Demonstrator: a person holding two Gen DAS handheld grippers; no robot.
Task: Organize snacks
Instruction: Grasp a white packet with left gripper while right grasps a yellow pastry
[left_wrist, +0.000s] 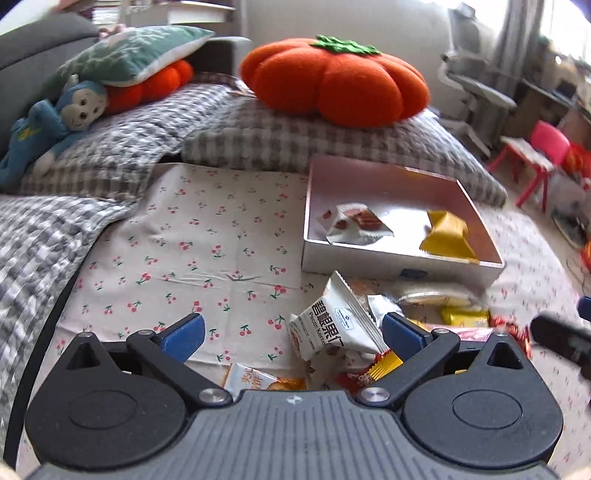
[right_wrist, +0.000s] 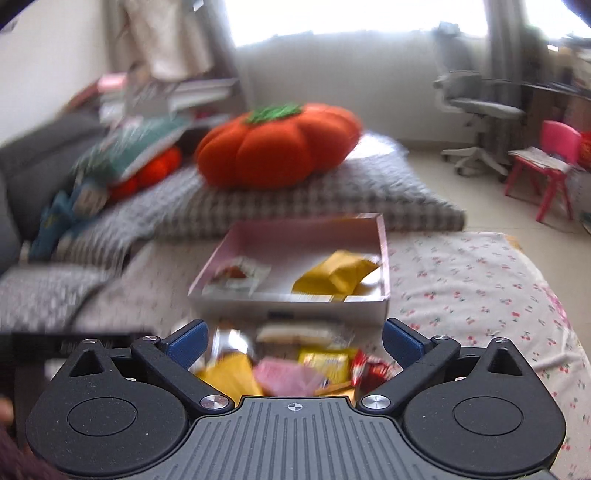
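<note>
Left wrist view: a loose heap of crinkly foil snack packets (left_wrist: 373, 332) lies on the cherry-print cotton bedsheet (left_wrist: 207, 251), just in front of a shallow rectangular pink cardboard box (left_wrist: 391, 258) holding a white packet (left_wrist: 354, 223) and a yellow one (left_wrist: 447, 234). Both the left tool (left_wrist: 291, 332) and the right tool (right_wrist: 293, 341) stand spread wide, pinching nothing. Behind sits a plush orange pumpkin cushion (left_wrist: 332, 81).

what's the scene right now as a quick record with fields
surface: cherry-print sheet
box: open, holds a white packet and a yellow packet
loose pile: mixed snacks on the sheet in front of the box
left tongs: open, empty, a white pecan packet lies between the tips
right tongs: open, empty, over the pile
</note>
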